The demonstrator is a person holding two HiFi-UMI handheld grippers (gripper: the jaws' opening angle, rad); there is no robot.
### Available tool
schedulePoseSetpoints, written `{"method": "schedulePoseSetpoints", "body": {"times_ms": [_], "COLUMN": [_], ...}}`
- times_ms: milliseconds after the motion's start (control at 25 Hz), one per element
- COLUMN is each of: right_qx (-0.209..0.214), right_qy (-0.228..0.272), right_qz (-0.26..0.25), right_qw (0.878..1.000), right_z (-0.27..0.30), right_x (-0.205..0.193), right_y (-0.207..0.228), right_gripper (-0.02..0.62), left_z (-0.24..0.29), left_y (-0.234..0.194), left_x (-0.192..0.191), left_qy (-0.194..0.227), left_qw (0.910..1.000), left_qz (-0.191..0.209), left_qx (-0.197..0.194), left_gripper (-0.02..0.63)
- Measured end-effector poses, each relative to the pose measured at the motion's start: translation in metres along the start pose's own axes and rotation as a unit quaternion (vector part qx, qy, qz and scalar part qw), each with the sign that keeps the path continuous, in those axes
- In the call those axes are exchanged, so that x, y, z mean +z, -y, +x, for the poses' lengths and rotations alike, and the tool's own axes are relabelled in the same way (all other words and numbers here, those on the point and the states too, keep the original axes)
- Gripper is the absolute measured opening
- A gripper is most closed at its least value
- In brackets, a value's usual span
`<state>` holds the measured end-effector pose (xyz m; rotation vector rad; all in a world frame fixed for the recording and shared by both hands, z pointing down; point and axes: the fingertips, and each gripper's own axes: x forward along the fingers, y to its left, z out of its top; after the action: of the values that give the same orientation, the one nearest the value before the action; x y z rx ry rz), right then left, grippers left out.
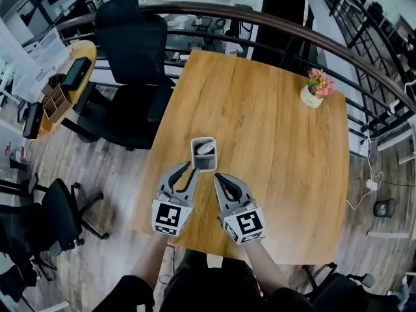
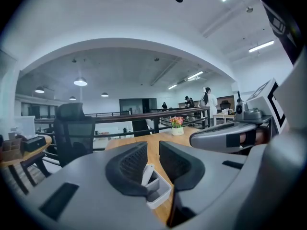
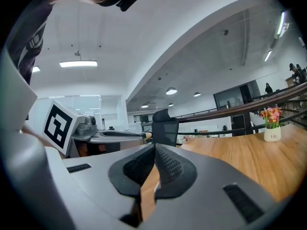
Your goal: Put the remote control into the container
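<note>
**Remote control is already in the container**

The remote control (image 1: 205,148) lies inside the container (image 1: 194,155), at the centre of the frame on the tabletop (image 1: 273,122). Your left claw (image 1: 188,172), just below it, is released and empty. Your right claw (image 1: 219,179) is clenched on nothing. I judge the placing done: next, draw both claws away without touching the container.

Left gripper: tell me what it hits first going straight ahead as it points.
Probably the near wall of the white container, which holds the remote control; it sits just ahead of the left gripper, jaws parted. The exact gap is unclear.
</note>
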<state>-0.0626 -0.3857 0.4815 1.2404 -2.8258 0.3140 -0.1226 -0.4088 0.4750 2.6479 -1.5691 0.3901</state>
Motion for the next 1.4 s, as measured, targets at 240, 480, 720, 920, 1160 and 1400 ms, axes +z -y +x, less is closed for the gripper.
{"method": "schedulePoseSetpoints", "body": {"times_ms": [240,480,720,920,1160,1400], "right_qx": [0.014,0.026,0.033,0.035,0.031,0.026], "right_qy": [0.018,0.027,0.039,0.038,0.033,0.029], "right_qz": [-0.015,-0.021,-0.030,-0.045,-0.043,-0.043], "right_qw": [1.000,0.999,0.998,0.998,0.998,0.998], "right_z": [-0.025,-0.044,-0.056,-0.057,-0.055,-0.051], "right_x": [0.031,0.050,0.062,0.066,0.065,0.064], "right_y": [-0.029,-0.057,-0.070,-0.072,-0.069,-0.065], "right_gripper": [0.018,0.018,0.018,0.018,0.018,0.018], "left_z": [-0.047,-0.082,-0.099,-0.102,-0.102,-0.099], "left_y": [0.017,0.029,0.042,0.046,0.045,0.044], "left_x": [0.035,0.047,0.062,0.067,0.068,0.067], "left_qy": [0.037,0.052,0.078,0.078,0.089,0.088], "left_qw": [0.9991,0.9975,0.9959,0.9961,0.9951,0.9954], "left_qz": [-0.008,-0.027,-0.016,-0.008,-0.009,-0.006], "left_qx": [0.021,0.039,0.044,0.040,0.041,0.036], "left_gripper": [0.042,0.026,0.023,0.021,0.022,0.021]}}
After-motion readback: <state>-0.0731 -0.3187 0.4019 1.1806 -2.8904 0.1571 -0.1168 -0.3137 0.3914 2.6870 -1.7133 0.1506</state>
